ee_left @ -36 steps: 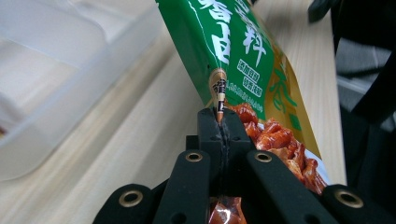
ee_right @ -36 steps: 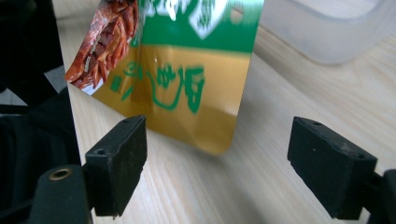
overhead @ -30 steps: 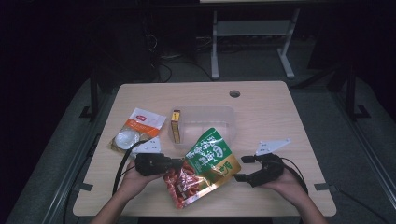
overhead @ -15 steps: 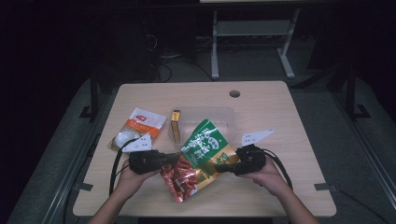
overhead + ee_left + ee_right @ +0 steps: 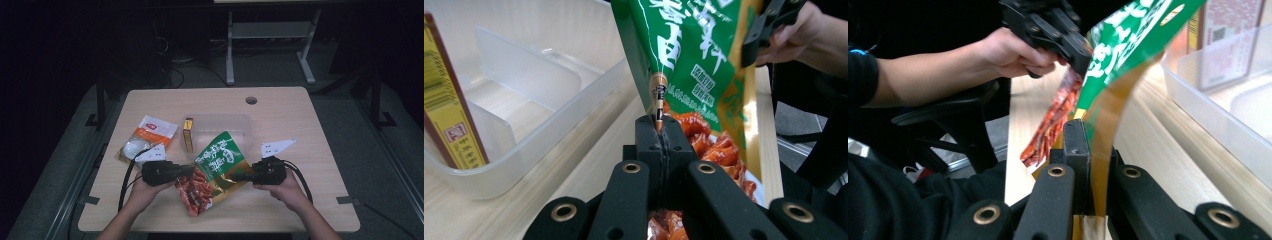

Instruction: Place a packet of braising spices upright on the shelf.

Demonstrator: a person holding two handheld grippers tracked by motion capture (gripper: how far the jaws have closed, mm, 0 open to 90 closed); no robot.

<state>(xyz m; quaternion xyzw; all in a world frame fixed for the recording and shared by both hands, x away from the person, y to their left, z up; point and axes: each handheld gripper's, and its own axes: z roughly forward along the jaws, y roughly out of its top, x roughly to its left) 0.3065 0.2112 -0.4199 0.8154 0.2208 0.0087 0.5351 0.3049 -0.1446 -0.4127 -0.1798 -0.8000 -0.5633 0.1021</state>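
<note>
A green snack bag [image 5: 220, 154] with red food printed on its lower part hangs between my two grippers, just above the table's front middle. My left gripper [image 5: 193, 170] is shut on the bag's left edge [image 5: 658, 102]. My right gripper [image 5: 237, 176] has just closed its jaws on the bag's gold right edge [image 5: 1100, 150] and is shut on it. In the left gripper view the right gripper [image 5: 769, 22] shows at the top right. The right gripper view has the left gripper [image 5: 1048, 25] at the top, in a hand.
A clear plastic container [image 5: 235, 122] with dividers sits just behind the bag. A yellow box [image 5: 188, 135] stands at its left end. An orange and white packet [image 5: 150, 134] lies at the left. The wooden table [image 5: 320, 200] has a round hole [image 5: 251, 100] at the back.
My right gripper moved left and a little up to the bag and shut on its right edge. The bag now stretches between both grippers. The left gripper kept its grip.
</note>
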